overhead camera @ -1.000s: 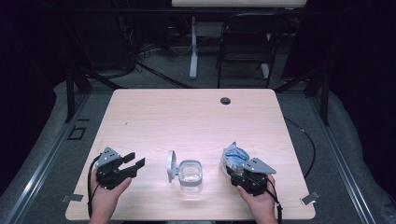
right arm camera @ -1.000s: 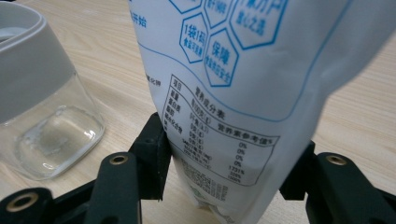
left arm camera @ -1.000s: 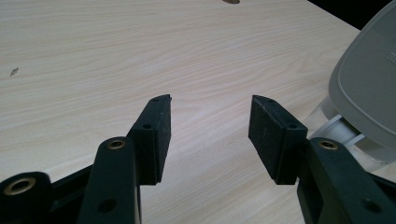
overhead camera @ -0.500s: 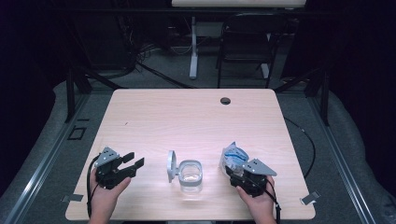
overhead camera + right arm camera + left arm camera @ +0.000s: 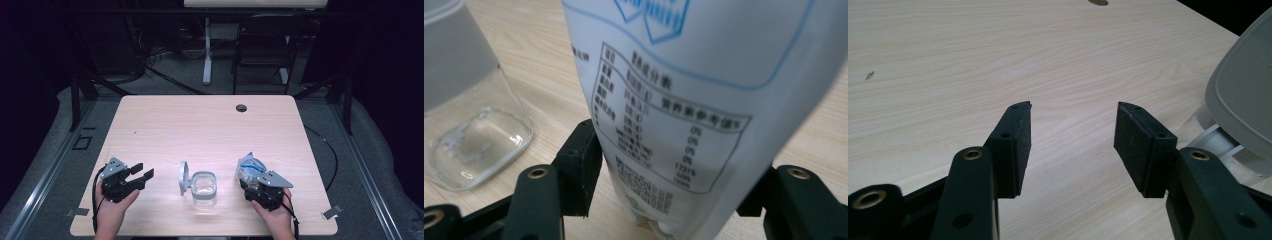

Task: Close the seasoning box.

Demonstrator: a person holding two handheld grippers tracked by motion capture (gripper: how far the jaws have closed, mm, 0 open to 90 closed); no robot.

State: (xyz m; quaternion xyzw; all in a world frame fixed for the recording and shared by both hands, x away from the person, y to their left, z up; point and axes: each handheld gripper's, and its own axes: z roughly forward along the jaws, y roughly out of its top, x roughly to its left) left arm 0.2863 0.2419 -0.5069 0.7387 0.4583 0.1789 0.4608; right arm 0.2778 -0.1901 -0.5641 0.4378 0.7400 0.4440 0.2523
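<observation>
White pouch (image 5: 248, 165) with blue print, upright near the front right of the wooden table (image 5: 200, 125), between the jaws of the right gripper (image 5: 256, 186); in the right gripper view, nutrition panel of the pouch (image 5: 684, 125) close up, left pad at its edge, right pad hidden behind it. Jaws just opening; firm grip or not, cannot tell. Just left of it, clear glass jar (image 5: 204, 188), grey lid (image 5: 183, 178) hinged open and upright. Farther left, well apart, left gripper (image 5: 142, 175), jaws wide apart, nothing between them, bare wood below (image 5: 1068, 145).
</observation>
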